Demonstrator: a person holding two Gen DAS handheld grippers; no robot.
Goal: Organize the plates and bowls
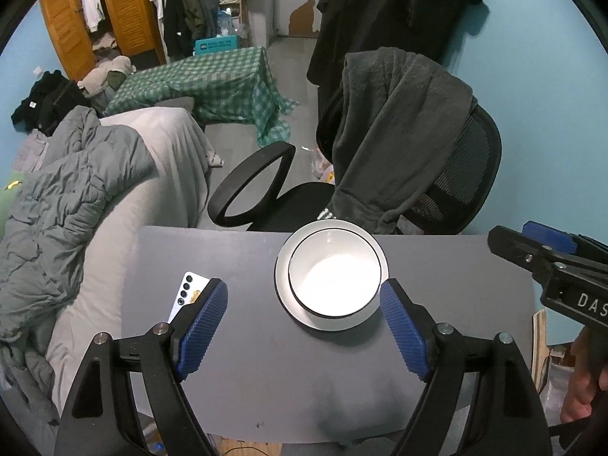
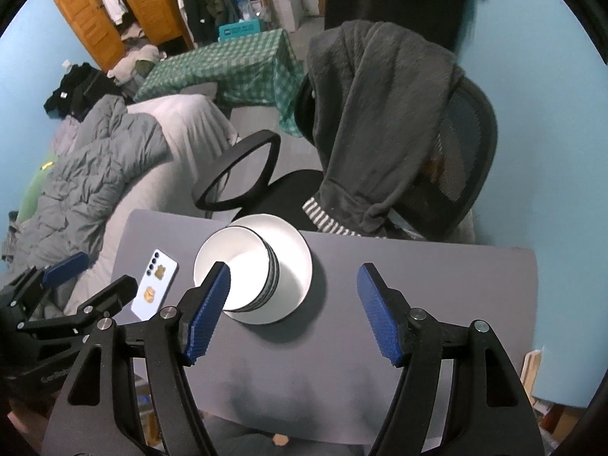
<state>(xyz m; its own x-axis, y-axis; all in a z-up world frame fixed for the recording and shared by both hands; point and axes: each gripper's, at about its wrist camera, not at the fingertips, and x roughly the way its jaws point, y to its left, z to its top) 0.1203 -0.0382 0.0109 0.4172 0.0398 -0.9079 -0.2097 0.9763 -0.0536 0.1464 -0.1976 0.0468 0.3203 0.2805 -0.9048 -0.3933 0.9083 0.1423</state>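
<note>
A white bowl (image 1: pixel 334 277) with a dark rim sits on a white plate (image 1: pixel 283 292) on the grey table (image 1: pixel 235 361). My left gripper (image 1: pixel 304 326) is open and empty, just in front of the stack. In the right wrist view the bowl (image 2: pixel 235 266) stands on the plate (image 2: pixel 296 262). My right gripper (image 2: pixel 292 311) is open and empty above the table, its left finger in front of the bowl. The right gripper also shows at the right edge of the left wrist view (image 1: pixel 551 262). The left gripper shows at the lower left of the right wrist view (image 2: pixel 76 285).
A phone (image 1: pixel 186 292) lies face down on the table left of the plate, also seen in the right wrist view (image 2: pixel 155 285). A black office chair (image 1: pixel 437 174) draped with a grey robe stands behind the table. A bed with a grey quilt (image 1: pixel 68 205) is at the left.
</note>
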